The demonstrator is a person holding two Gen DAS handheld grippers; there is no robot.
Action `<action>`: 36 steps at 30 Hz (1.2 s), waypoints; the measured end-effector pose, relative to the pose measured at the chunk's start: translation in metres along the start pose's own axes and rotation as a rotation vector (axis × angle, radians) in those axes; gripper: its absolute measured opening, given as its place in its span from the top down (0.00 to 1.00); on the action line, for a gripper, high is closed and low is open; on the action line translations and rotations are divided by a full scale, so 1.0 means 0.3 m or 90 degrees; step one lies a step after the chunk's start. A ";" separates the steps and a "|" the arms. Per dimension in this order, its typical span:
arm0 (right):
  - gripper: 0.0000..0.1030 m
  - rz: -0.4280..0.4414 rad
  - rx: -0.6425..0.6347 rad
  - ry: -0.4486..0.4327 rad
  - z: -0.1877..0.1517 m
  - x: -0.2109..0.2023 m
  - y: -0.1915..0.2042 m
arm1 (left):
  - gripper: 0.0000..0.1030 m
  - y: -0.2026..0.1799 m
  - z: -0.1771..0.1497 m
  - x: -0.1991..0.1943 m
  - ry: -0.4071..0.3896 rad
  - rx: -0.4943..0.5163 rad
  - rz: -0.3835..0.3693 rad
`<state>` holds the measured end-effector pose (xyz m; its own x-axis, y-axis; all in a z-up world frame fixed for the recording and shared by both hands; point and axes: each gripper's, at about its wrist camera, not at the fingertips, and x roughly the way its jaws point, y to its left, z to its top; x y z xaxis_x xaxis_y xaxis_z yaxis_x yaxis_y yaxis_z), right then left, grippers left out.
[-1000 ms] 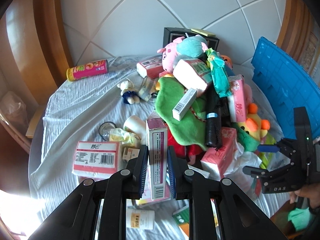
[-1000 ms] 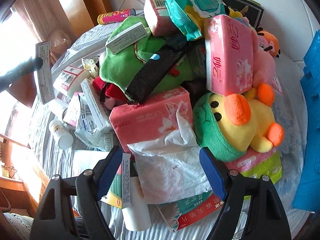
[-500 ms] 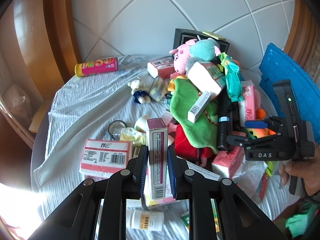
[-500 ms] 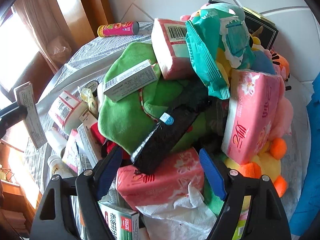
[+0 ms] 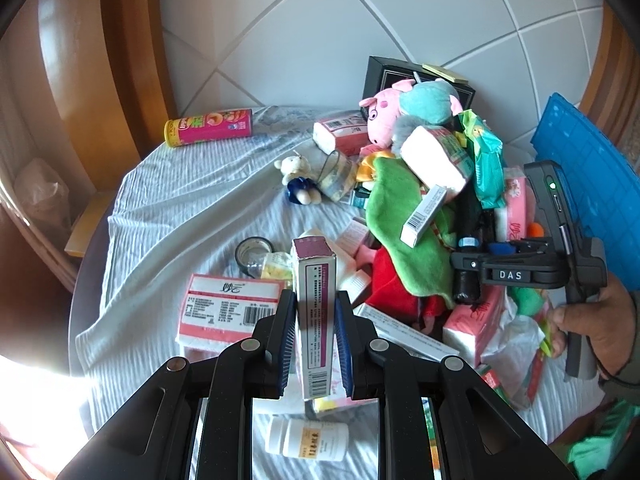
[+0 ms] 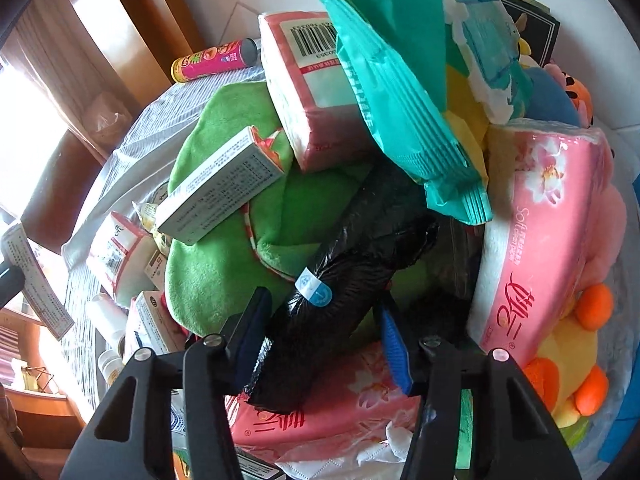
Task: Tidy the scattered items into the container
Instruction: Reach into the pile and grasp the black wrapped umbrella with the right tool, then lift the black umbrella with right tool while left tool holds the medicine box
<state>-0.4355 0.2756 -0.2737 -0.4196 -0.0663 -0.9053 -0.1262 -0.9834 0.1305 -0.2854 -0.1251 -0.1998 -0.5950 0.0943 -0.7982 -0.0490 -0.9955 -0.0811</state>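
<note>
At far left on the clothed table (image 5: 168, 216), a pink can (image 5: 209, 128) lay on its side, well apart from the heap; nearer the front lay a tissue pack (image 5: 228, 308) and a white bottle (image 5: 308, 438). In the left wrist view the left gripper (image 5: 316, 344) was clenched on a tall carton (image 5: 316, 320), held upright and clear of the cloth, just as it had been a second before; that hand had barely shifted. To the right rose the heap: a green plush (image 5: 404, 240) with a small box (image 5: 424, 216) lying on it, a pink pig (image 5: 386, 114) at the back, and tissue packs leaning on one another. Further right, the right gripper (image 6: 320, 344) had travelled in from the table's edge over the heap, and its jaws had just been closing from wide open around a black roll (image 6: 352, 280) that lay slanted across the plush. In the right wrist view the roll sat between the jaws; the left pad appeared to touch the plastic, but whether the right pad pressed on it could not be told, so a firm grasp was not certain. At far right stood the blue container (image 5: 592, 184), its slatted wall beside the heap; its inside was out of view. Judged from this, the task was early: nearly everything remained on the table, one carton was in hand and ready to carry over, and the roll was about to be the second item lifted. The roll's slick film might slip, and lifting it could tip the teal pack (image 6: 404, 92) resting over its far end.
</note>
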 end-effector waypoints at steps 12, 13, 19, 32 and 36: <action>0.61 0.000 -0.009 -0.022 -0.036 -0.101 0.019 | 0.82 -0.053 0.011 -0.027 -0.013 0.015 -0.015; 0.63 0.000 -0.012 -0.022 -0.036 -0.102 0.026 | 0.82 -0.056 0.012 -0.032 -0.015 0.015 -0.015; 0.64 -0.005 -0.017 -0.009 -0.076 -0.132 0.014 | 0.82 -0.079 0.013 -0.054 -0.026 0.017 -0.019; 0.63 -0.027 -0.026 0.027 -0.108 -0.076 0.004 | 0.82 -0.086 -0.005 -0.076 -0.028 0.022 -0.019; 0.63 -0.034 -0.023 0.036 -0.081 -0.046 0.006 | 0.82 -0.074 -0.007 -0.078 -0.029 0.018 -0.015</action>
<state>-0.4081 0.2708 -0.2706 -0.3617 -0.0216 -0.9321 -0.1138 -0.9912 0.0672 -0.2688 -0.1051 -0.1806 -0.6291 0.1175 -0.7684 -0.0855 -0.9930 -0.0818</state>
